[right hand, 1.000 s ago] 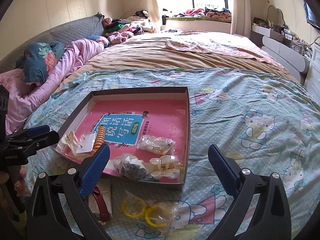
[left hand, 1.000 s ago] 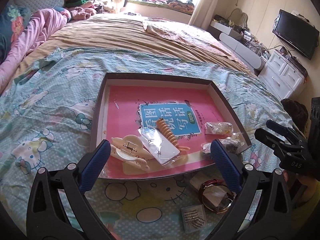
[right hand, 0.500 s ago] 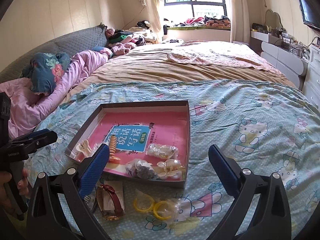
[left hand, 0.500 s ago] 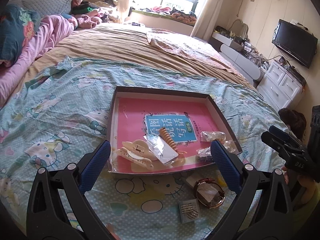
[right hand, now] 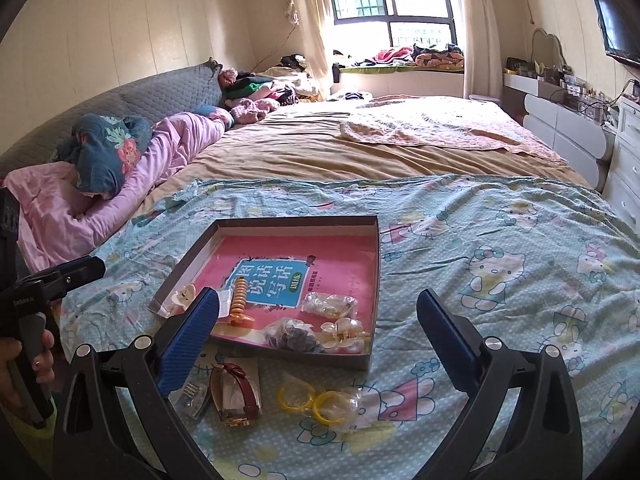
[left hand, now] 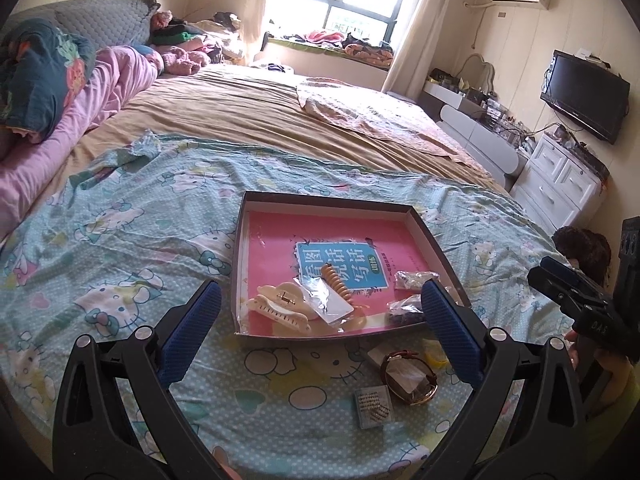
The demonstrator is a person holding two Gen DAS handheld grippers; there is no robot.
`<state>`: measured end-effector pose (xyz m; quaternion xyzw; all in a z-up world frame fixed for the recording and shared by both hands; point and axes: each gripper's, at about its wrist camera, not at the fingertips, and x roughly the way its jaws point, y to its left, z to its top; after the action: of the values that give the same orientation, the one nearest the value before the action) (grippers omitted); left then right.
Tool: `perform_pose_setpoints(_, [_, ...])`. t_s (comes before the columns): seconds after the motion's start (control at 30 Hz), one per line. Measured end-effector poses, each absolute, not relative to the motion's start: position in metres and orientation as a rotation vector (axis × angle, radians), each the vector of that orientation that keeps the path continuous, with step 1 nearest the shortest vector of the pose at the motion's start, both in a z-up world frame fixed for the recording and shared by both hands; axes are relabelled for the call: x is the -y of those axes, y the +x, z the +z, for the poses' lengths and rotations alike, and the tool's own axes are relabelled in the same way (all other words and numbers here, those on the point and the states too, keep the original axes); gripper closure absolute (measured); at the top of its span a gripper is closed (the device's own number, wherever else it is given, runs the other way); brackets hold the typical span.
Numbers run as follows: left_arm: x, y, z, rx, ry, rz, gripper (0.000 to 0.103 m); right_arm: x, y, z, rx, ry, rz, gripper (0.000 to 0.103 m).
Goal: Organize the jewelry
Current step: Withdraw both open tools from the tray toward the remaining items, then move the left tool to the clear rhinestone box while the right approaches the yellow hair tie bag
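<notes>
A shallow dark box (left hand: pixel 340 200) (right hand: pixel 374 264) with a pink book inside lies on the patterned sheet. It holds a cream hair claw (left hand: pixel 280 308), an orange spiral clip (left hand: pixel 336 286) (right hand: pixel 239 302), small bagged pieces (right hand: pixel 330 306) and a pearl clip (right hand: pixel 346 330). On the sheet in front of the box lie a red-strap watch (left hand: pixel 408 374) (right hand: pixel 236 394), a small bag of studs (left hand: pixel 373 405) and bagged yellow rings (right hand: pixel 316 400). My left gripper (left hand: pixel 320 336) and my right gripper (right hand: pixel 318 336) both hover open and empty, short of the box.
The bed runs back to pillows and pink bedding (right hand: pixel 132 168) at the left. White drawers (left hand: pixel 560 184) and a wall TV (left hand: pixel 584 94) stand at the right. A hand (right hand: pixel 22 364) holds the other gripper's handle at the left edge.
Both grippers have pulled back and risen, so the box and loose items look smaller and farther. Nothing on the bed has moved; both grippers stay open.
</notes>
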<state>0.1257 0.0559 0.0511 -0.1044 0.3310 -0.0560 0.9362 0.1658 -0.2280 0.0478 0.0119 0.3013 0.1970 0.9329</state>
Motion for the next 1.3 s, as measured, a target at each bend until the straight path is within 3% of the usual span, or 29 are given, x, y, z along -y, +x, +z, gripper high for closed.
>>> perform_pose_setpoints(0.57, [-0.039, 0.103, 0.053, -0.677, -0.162, -0.135, 0.010, 0.236, 0.139, 0.046, -0.619, 0.001, 0.429, 0.005])
perform_pose_setpoints(1.3, [-0.007, 0.102, -0.005, -0.828, -0.099, -0.170, 0.010, 0.237, 0.132, 0.003, -0.737, -0.046, 0.444, 0.005])
